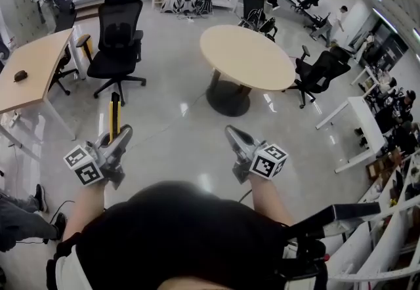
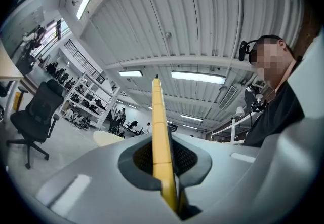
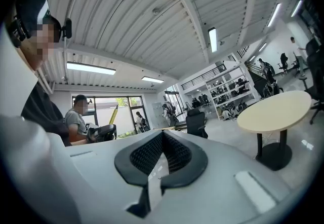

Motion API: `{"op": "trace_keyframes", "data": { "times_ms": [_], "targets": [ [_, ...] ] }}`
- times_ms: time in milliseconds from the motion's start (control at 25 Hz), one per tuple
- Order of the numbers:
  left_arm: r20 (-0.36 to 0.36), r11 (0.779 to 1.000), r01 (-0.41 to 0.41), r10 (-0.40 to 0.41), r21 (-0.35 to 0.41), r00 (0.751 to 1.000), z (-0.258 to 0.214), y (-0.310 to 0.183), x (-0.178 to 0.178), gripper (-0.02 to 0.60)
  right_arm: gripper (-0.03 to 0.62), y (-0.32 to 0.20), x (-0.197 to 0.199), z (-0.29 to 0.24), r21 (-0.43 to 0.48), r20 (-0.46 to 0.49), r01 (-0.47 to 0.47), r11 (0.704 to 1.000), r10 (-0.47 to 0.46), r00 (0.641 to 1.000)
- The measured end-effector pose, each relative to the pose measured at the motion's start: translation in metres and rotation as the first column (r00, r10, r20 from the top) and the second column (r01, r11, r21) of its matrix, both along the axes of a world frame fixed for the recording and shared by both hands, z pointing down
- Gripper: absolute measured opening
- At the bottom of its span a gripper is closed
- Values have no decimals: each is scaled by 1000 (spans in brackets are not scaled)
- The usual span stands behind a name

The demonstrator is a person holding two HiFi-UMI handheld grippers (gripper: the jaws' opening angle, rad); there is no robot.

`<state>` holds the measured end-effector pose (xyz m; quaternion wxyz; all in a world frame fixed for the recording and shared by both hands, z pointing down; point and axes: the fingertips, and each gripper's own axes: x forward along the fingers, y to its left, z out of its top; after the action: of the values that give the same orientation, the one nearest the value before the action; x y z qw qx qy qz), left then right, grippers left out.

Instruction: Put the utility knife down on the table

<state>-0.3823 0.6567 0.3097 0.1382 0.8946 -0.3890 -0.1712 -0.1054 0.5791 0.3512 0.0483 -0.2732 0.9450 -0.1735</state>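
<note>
While a rectangular light-wood desk [image 1: 39, 59] stands at the far left, the person's left arm reaches forward from a black top. The left gripper [image 1: 122, 132] points slightly upward, its smooth grey jaws pinched tight on the utility knife [image 1: 114, 117]. The knife is a slim yellow bar with a dark tip, standing almost upright in the air above the glossy pale floor [image 1: 177, 118], well apart from the desk. Seen along those jaws, its yellow body is ribbed into short segments and sits between black, finely dotted pads [image 2: 185, 157]. A cube with black-and-white square markers [image 1: 84, 164] rides on this gripper. Beyond the knife stands a black office chair [image 1: 119, 36] on a star base, and to its right a round beige table [image 1: 246, 56] on a dark pedestal. The right gripper [image 1: 233, 132] is held level, its jaws closed together on nothing, with its own marker cube [image 1: 269, 161].
</note>
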Motion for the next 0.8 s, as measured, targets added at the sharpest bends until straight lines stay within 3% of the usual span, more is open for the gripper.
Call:
{"op": "trace_keyframes", "data": {
  "times_ms": [600,800],
  "targets": [
    [25,984,-171,172,-40,985,-2,-55,187,9,15,-7,191,20,-43,54,-134,990,136,989],
    [59,977,-208,211,-57,976,-2,-67,230,9,14,-11,230,38,-92,86,-158,983,165,982]
  ]
}}
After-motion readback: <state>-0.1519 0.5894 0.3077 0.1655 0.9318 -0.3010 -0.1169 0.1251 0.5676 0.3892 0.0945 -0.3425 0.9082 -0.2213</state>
